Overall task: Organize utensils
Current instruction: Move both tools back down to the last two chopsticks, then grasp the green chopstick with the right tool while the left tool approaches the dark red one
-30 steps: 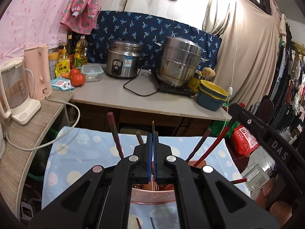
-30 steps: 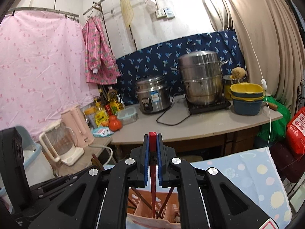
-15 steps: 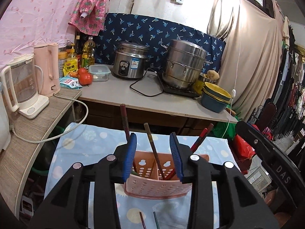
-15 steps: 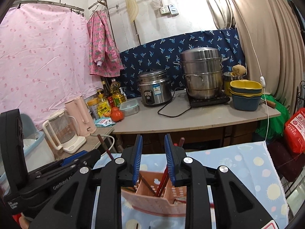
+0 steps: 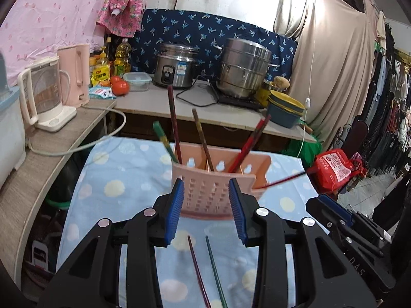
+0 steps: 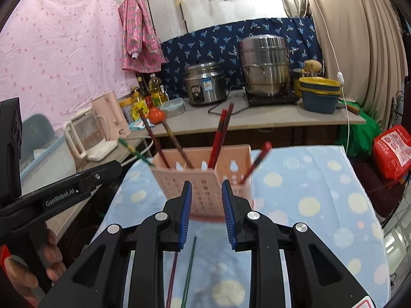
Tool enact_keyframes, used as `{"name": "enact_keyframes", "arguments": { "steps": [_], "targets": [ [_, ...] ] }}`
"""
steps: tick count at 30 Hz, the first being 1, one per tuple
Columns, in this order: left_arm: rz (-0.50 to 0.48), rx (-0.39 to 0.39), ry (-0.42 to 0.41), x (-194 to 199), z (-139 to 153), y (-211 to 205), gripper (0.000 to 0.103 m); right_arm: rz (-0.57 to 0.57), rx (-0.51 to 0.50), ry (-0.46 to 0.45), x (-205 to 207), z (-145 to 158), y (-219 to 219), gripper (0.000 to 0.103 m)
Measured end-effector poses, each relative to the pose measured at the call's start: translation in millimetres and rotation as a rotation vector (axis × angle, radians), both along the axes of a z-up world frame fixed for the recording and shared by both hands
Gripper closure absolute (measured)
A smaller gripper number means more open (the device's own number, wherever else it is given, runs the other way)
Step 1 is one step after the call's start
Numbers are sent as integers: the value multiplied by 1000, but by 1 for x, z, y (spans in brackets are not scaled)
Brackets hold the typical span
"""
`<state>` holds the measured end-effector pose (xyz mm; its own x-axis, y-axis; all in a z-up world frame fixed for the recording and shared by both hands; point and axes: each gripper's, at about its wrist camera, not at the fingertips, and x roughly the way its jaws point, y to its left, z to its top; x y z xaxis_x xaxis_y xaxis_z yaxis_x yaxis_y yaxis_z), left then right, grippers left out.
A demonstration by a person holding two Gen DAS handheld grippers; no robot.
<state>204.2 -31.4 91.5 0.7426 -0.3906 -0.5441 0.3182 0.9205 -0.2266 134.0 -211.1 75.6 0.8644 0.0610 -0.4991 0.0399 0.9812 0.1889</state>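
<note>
A pink perforated utensil holder (image 5: 218,182) stands on the blue dotted cloth; it also shows in the right wrist view (image 6: 205,177). Several chopsticks stick up from it: green (image 5: 164,141), dark red (image 5: 174,125), brown (image 5: 203,138) and red (image 5: 250,143). A purple chopstick (image 5: 196,267) and a green chopstick (image 5: 214,269) lie on the cloth in front of the holder, also seen in the right wrist view as purple (image 6: 172,274) and green (image 6: 188,272). My left gripper (image 5: 206,210) is open and empty just before the holder. My right gripper (image 6: 206,213) is open and empty, also before it.
The blue dotted cloth (image 6: 321,205) covers the table. Behind it a counter (image 5: 195,110) holds a rice cooker (image 5: 176,66), a steel steamer pot (image 5: 244,66), stacked bowls (image 5: 285,107) and tomatoes. Kettles (image 5: 46,95) stand on a side shelf at left. A red bag (image 5: 336,169) sits at right.
Both grippers were shut on chopsticks above the holder, then opened and let them drop into it. Both have since drawn back and lower, showing two chopsticks on the cloth.
</note>
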Motion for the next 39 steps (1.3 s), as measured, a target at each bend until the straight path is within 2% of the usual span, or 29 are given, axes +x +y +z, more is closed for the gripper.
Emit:
{"name": "enact_keyframes", "arguments": {
  "steps": [7, 23, 29, 39],
  "targets": [
    [2, 2, 86, -36, -40, 10, 69, 9, 8, 81, -40, -36, 6, 79],
    [49, 95, 246, -96, -130, 20, 69, 29, 79, 271, -97, -119, 29, 79],
    [57, 120, 268, -109, -146, 22, 69, 29, 82, 313, -110, -139, 34, 79],
    [61, 151, 310, -126, -170, 22, 69, 45, 85, 341, -121, -153, 46, 79]
  ]
}}
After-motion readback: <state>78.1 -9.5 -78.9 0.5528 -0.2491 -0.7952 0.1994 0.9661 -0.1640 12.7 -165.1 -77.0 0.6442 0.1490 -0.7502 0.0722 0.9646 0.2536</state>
